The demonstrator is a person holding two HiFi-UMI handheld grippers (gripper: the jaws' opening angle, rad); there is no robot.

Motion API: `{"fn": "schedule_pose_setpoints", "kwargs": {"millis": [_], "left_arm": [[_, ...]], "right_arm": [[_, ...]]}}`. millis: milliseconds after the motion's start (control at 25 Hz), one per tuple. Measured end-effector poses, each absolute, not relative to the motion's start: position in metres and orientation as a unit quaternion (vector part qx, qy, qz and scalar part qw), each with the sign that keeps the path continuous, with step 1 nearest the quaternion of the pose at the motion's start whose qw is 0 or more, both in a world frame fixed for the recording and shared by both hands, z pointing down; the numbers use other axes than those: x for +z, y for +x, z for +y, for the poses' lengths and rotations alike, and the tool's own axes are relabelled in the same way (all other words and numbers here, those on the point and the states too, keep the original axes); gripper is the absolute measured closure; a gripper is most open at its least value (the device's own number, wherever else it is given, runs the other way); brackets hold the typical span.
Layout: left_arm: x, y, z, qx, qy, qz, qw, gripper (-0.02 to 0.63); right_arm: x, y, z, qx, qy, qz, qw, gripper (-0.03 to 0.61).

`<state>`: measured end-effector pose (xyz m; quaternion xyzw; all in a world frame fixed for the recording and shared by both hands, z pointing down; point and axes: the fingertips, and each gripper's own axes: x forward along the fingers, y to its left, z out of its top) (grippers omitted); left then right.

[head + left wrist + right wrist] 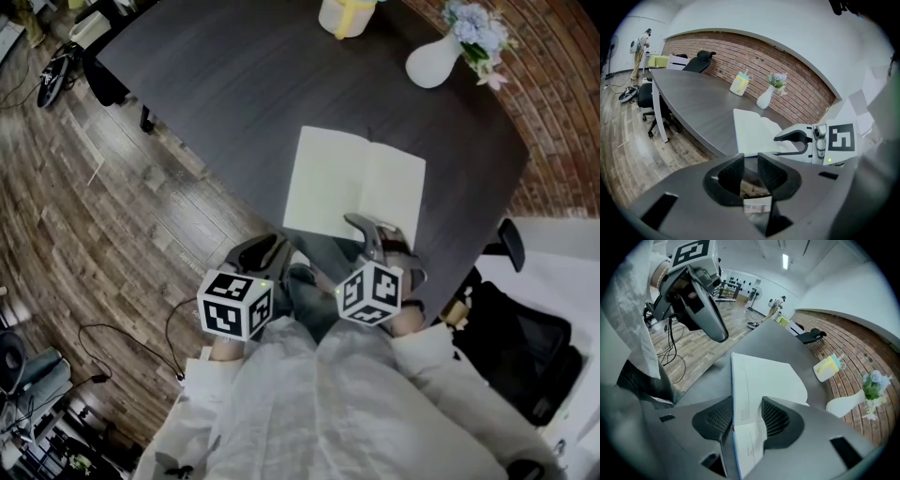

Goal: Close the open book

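Note:
An open book [352,183] with blank white pages lies flat on the dark table [234,94], close to its near edge. My right gripper [372,232] reaches over the near edge of the right-hand page. In the right gripper view the book [764,376] runs between the wide-apart jaws of the right gripper [746,416], its blue-edged cover beside the left pad. My left gripper [261,251] hangs off the table, left of the book, over the person's lap. Seen in its own view, the left gripper [750,171] has a narrow gap between its pads and nothing in it.
A white vase with flowers [433,64] and a yellow-and-white cup [345,17] stand at the far side of the table. A black office chair [525,328] is at the right, and wooden floor with cables [112,337] at the left.

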<state>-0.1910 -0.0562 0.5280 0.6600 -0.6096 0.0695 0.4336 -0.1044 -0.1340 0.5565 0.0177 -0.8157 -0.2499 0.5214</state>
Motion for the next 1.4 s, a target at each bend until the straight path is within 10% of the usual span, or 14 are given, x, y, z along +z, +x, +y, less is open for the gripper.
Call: {"fn": "schedule_pose_setpoints", "kwargs": {"millis": [1400], "left_arm": [[0.504, -0.175, -0.110, -0.058, 0.663, -0.538, 0.518, 0.433]], "right_arm": [[0.532, -0.094, -0.125, -0.053, 0.095, -0.904, 0.414, 0.525]]}}
